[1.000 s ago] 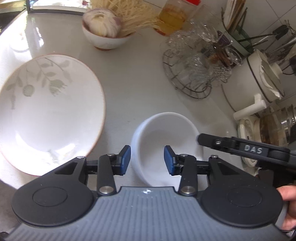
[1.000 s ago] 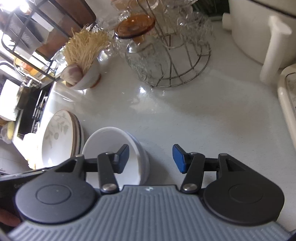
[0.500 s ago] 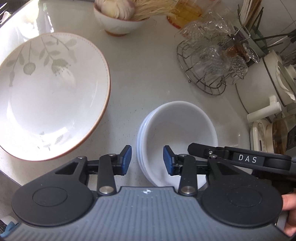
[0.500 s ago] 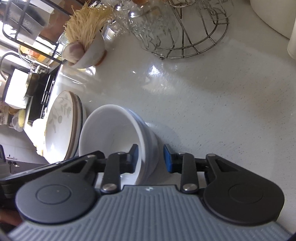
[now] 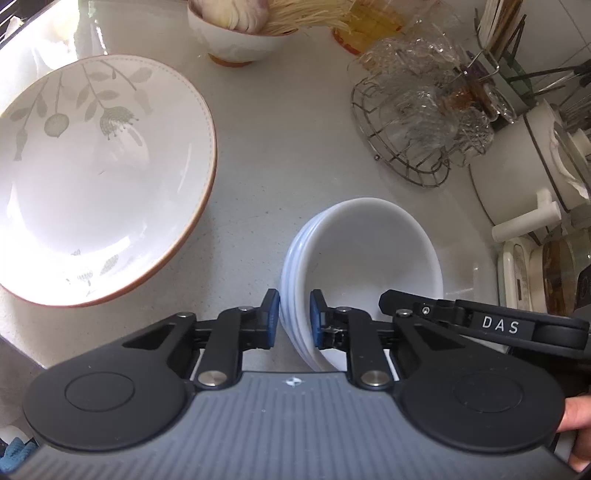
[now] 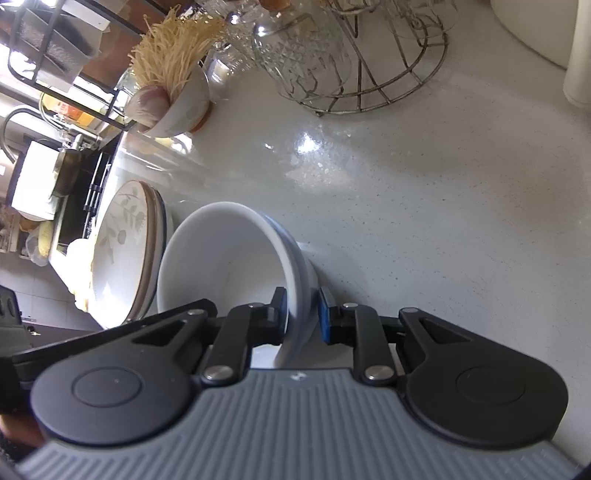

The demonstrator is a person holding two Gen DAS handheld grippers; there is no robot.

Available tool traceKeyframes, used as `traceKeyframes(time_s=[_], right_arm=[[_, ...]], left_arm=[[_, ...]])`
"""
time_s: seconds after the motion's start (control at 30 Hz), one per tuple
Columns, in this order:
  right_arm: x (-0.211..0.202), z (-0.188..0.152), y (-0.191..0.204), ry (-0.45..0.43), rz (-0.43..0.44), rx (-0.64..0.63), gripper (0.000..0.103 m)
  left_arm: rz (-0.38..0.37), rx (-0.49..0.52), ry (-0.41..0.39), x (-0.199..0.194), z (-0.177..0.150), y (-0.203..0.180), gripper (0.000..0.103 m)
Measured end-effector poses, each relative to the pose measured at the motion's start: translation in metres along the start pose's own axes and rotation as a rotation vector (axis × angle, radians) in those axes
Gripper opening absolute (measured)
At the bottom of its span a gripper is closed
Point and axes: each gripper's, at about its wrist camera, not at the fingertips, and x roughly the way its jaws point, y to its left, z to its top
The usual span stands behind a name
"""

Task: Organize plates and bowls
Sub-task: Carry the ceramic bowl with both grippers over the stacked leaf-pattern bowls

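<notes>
A stack of white bowls (image 5: pixel 369 251) stands on the pale counter, beside a stack of large leaf-patterned plates (image 5: pixel 92 184). My left gripper (image 5: pixel 293 314) straddles the near left rim of the bowls. Its jaws are closing, with one blue pad outside the stack and one inside, both against the wall. The right gripper's arm (image 5: pixel 480 325) reaches in from the right. In the right wrist view, the right gripper (image 6: pixel 302 312) is closing on the opposite rim of the bowls (image 6: pixel 221 258), its pads pressing both sides. The plates (image 6: pixel 122 240) lie just beyond.
A small bowl of garlic and dry noodles (image 5: pixel 236 33) stands at the back. A wire rack of glasses (image 5: pixel 417 122) and a white pot (image 5: pixel 517 177) sit to the right. The counter's edge (image 5: pixel 22 354) runs at lower left. Bare counter (image 6: pixel 443 221) stretches right of the bowls.
Both grippers' jaws have narrowed from wide apart to pinching the bowl stack's rim, one on each side. The right gripper closed in first, the left after it.
</notes>
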Motion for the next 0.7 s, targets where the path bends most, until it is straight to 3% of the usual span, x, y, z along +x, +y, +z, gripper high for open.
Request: traceKeyframes(time_s=[0.4, 0.7], right_arm=[[-0.043, -0.019, 0.013, -0.072, -0.059, 0.024, 0.020], [-0.072, -0.027, 0.016, -0.143, -0.058, 0.050, 0.020]], left_arm=[[-0.051, 0.053, 0.018, -0.035, -0.008, -0.023, 0.021], [-0.084, 0.083, 0.007, -0.057, -0.013, -0.039, 0.021]])
